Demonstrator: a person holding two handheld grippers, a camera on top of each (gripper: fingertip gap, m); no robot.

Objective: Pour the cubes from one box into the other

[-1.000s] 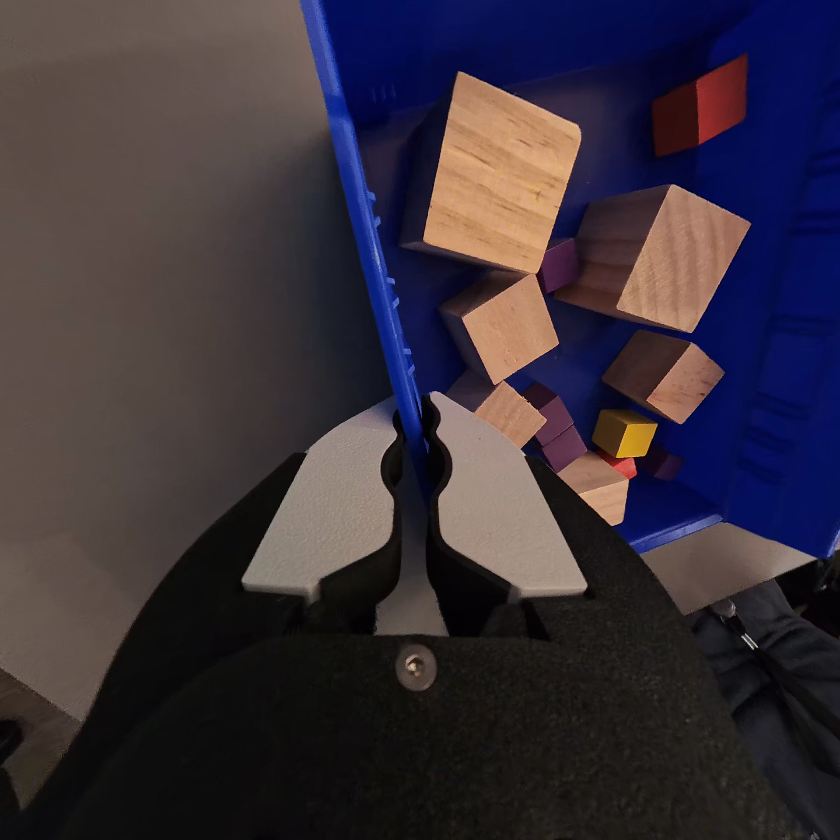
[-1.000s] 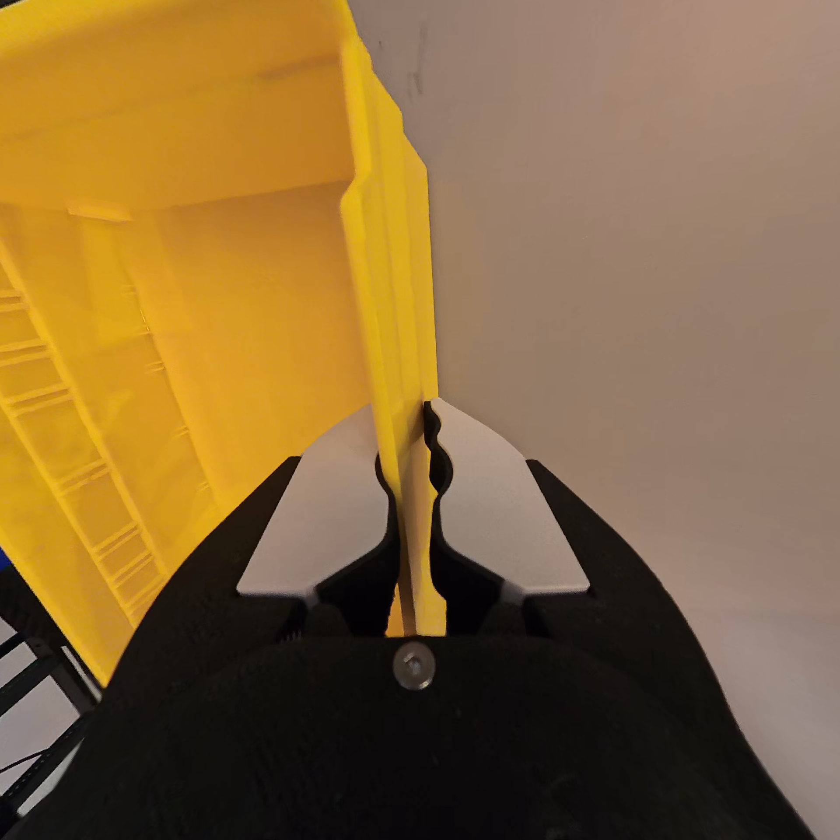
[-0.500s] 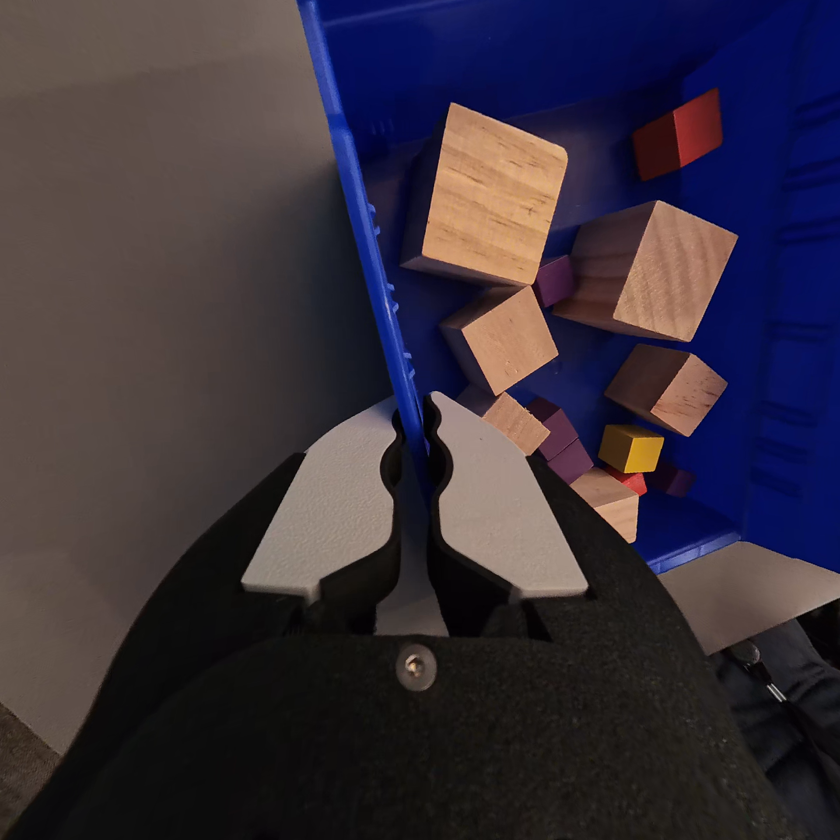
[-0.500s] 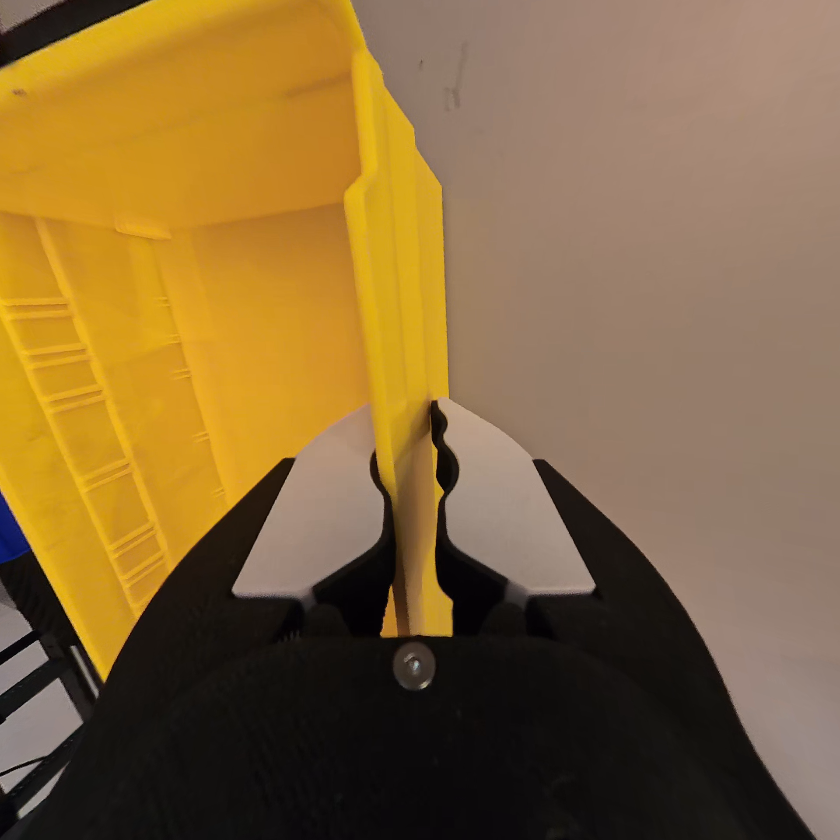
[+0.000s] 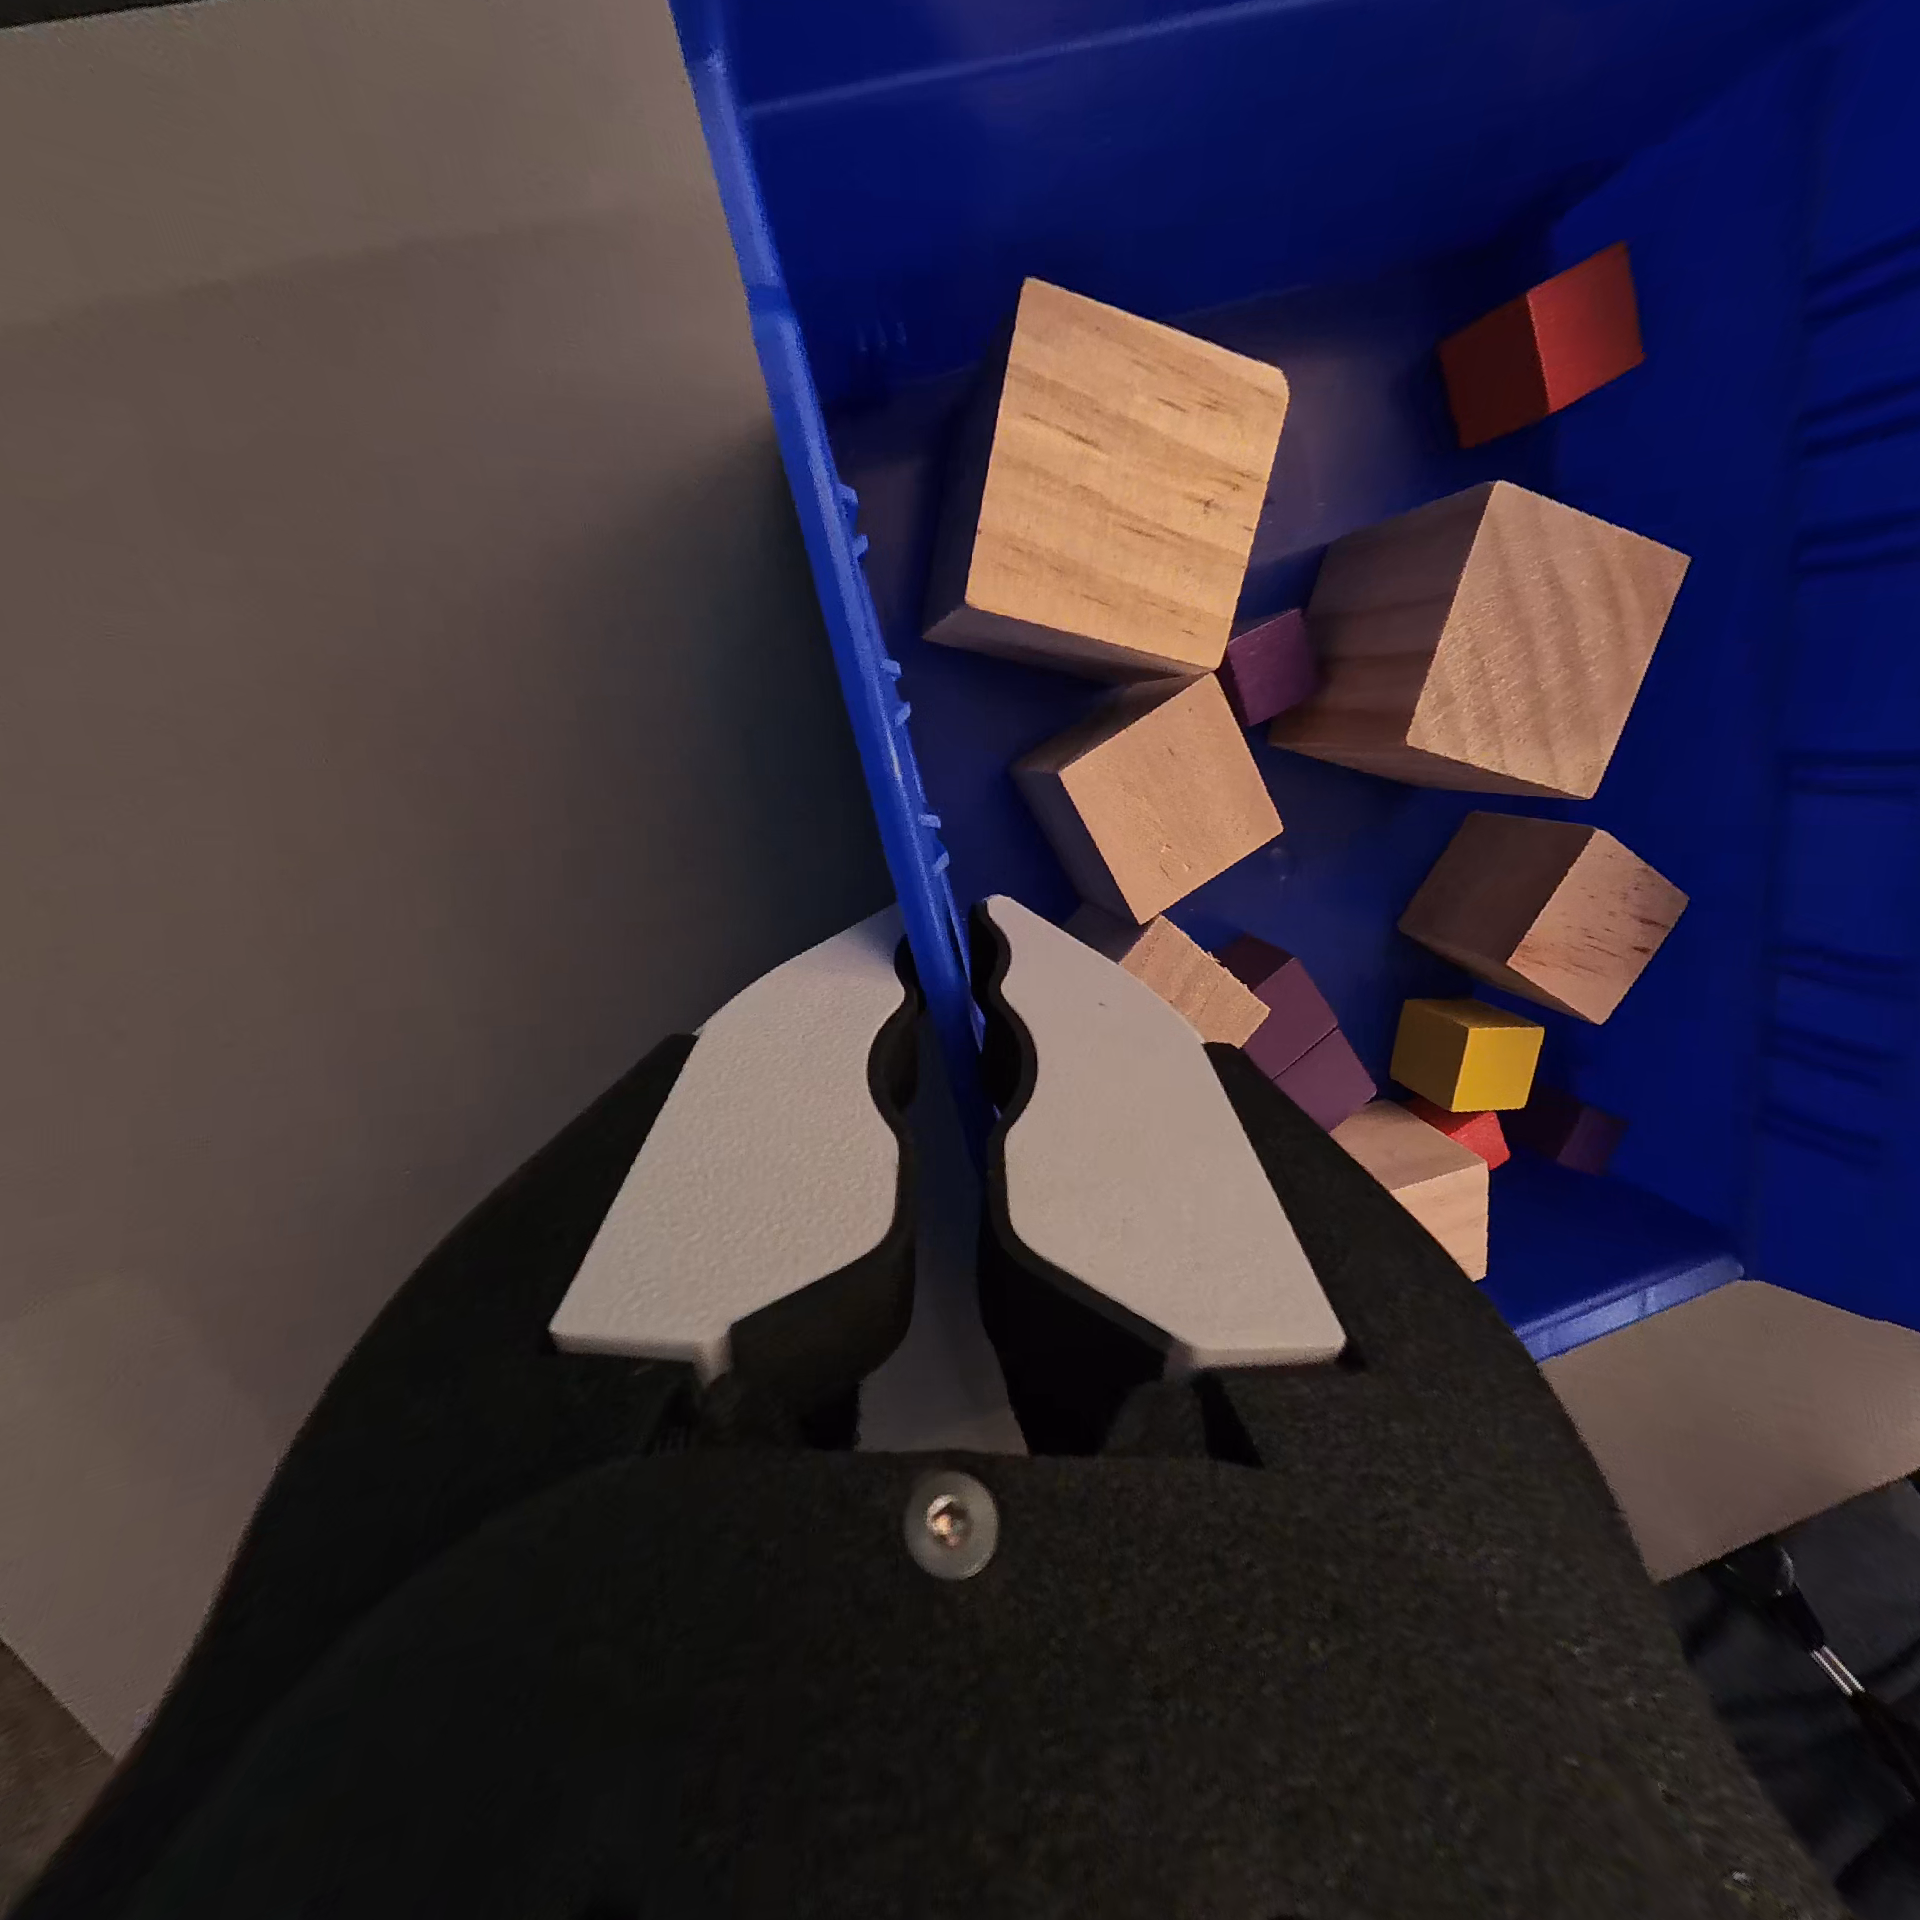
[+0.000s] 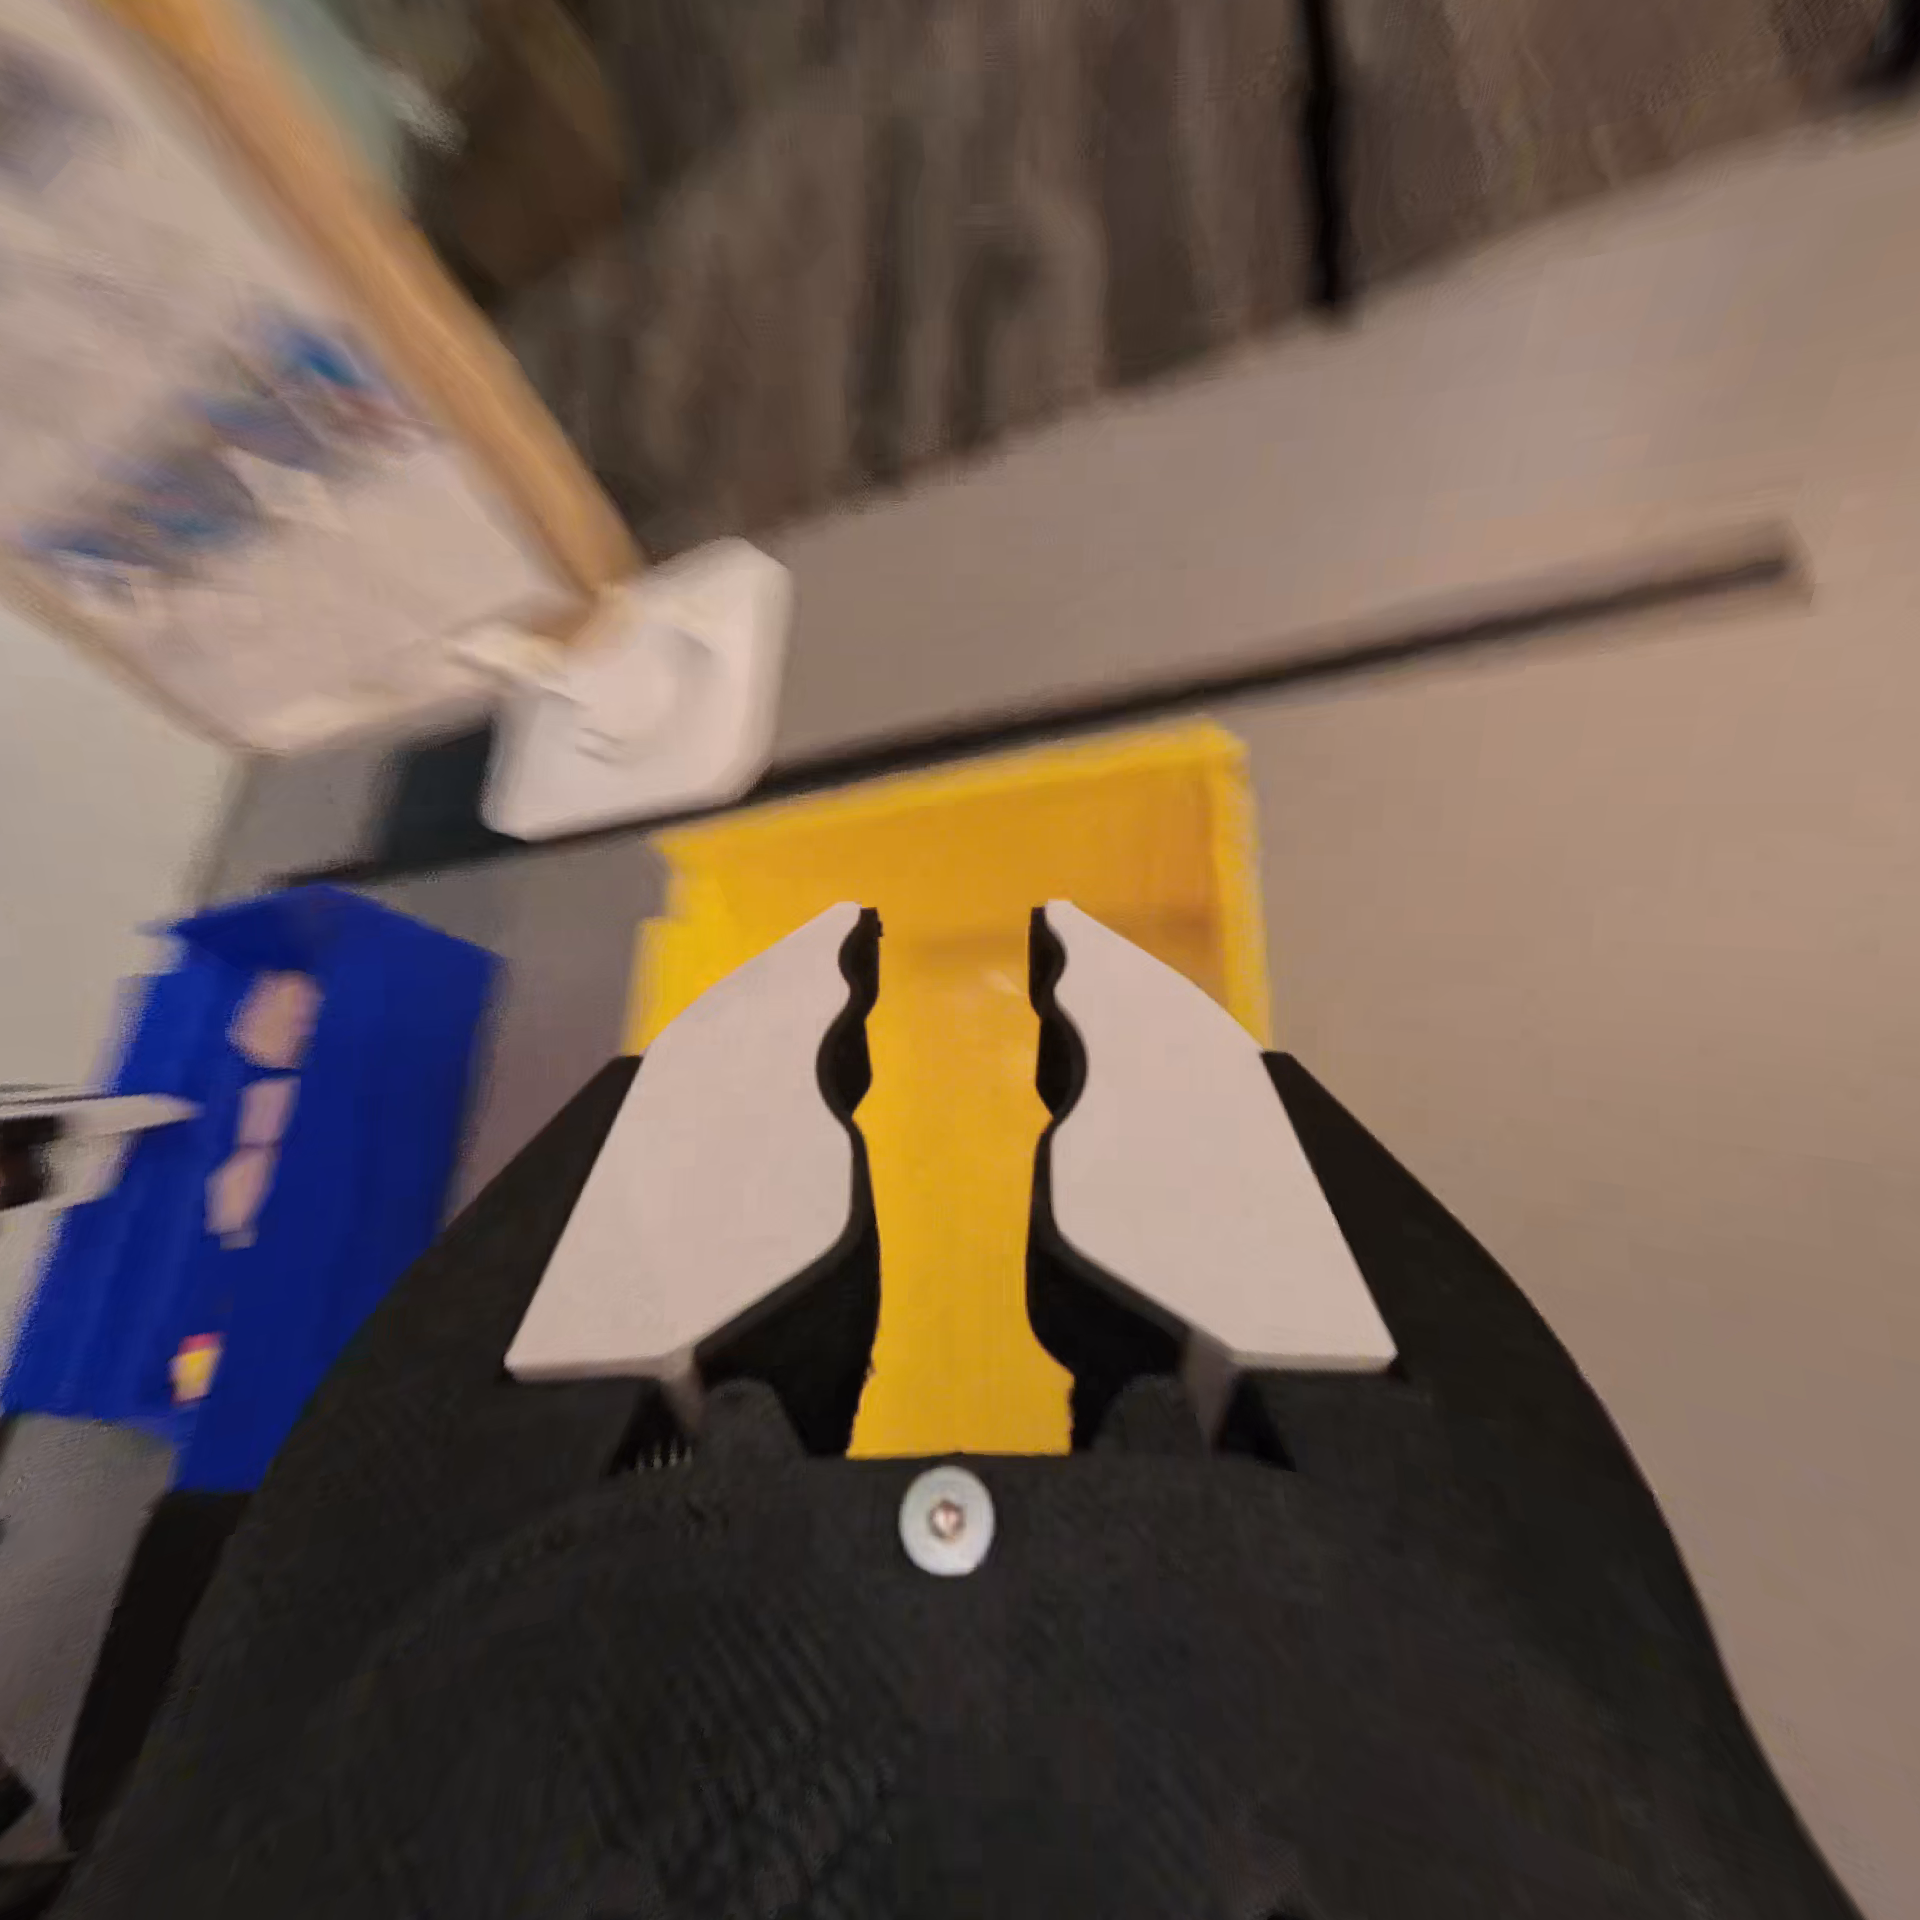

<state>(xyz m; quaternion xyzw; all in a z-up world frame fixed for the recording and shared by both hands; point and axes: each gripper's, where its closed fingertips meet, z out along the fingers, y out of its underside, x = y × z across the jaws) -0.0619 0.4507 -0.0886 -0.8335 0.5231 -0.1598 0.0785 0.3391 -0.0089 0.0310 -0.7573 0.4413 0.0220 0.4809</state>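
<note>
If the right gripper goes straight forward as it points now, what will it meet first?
Probably the yellow box: the open right gripper points into its empty inside, so likely the floor or far wall; blur leaves depth unclear.

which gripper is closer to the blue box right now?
Left. The left gripper is clamped on the blue box side wall; the right gripper is open over the yellow box, apart from it.

1. Pretty blurry shot. Right gripper (image 6: 954,920) has its jaws apart, nothing between them.
2. Yellow box (image 6: 1101,831) sits on the table (image 6: 1558,935) right behind the fingertips, looks empty.
3. Blue box (image 6: 343,1049) off to the left, cubes (image 6: 272,1023) smeared inside.
4. White blurry thing (image 6: 644,691) beyond the boxes.
</note>
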